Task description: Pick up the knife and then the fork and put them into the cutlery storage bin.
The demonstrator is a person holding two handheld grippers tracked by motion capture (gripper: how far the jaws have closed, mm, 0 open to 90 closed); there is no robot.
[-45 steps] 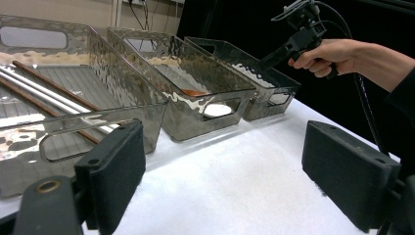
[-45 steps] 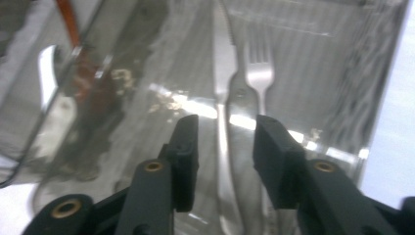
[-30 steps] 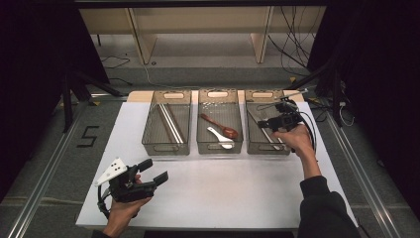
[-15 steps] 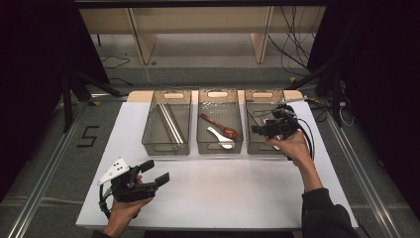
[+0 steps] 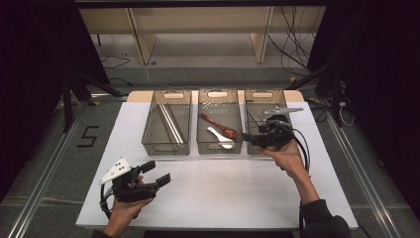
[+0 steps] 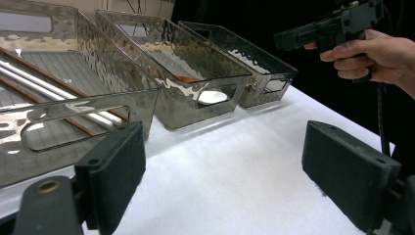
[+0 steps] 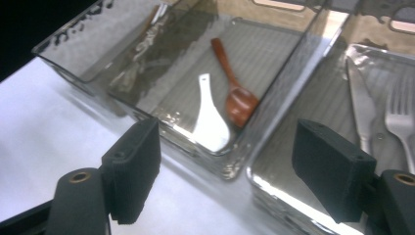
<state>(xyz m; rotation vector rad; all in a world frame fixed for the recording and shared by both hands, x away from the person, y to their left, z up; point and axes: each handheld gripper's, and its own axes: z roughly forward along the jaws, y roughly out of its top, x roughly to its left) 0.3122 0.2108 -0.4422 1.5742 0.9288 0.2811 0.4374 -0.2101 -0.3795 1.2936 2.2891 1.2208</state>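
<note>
Three clear bins stand in a row at the back of the white table [image 5: 223,198]. The left bin [image 5: 166,147] holds chopsticks [image 5: 168,124]. In the middle bin [image 5: 218,148] lie a brown wooden spoon [image 7: 237,100] and a white spoon [image 7: 209,117]. A knife [image 7: 361,105] and a fork [image 7: 401,117] rest in the right bin [image 5: 262,93]. My right gripper [image 5: 249,140] hovers at that bin's front left corner, pointing left; its jaws have just been opening and nothing is between them. My left gripper [image 5: 157,172] stands open and empty near the table's front left.
Bare white tabletop stretches between the bins and the front edge. Metal rails run along both sides of the table. A shelf frame and cables [image 5: 292,44] sit on the floor behind it. A "5" mark [image 5: 89,136] is on the floor at left.
My right gripper has moved left and toward the person, from over the right bin to its front left corner. The left gripper has stayed where it was.
</note>
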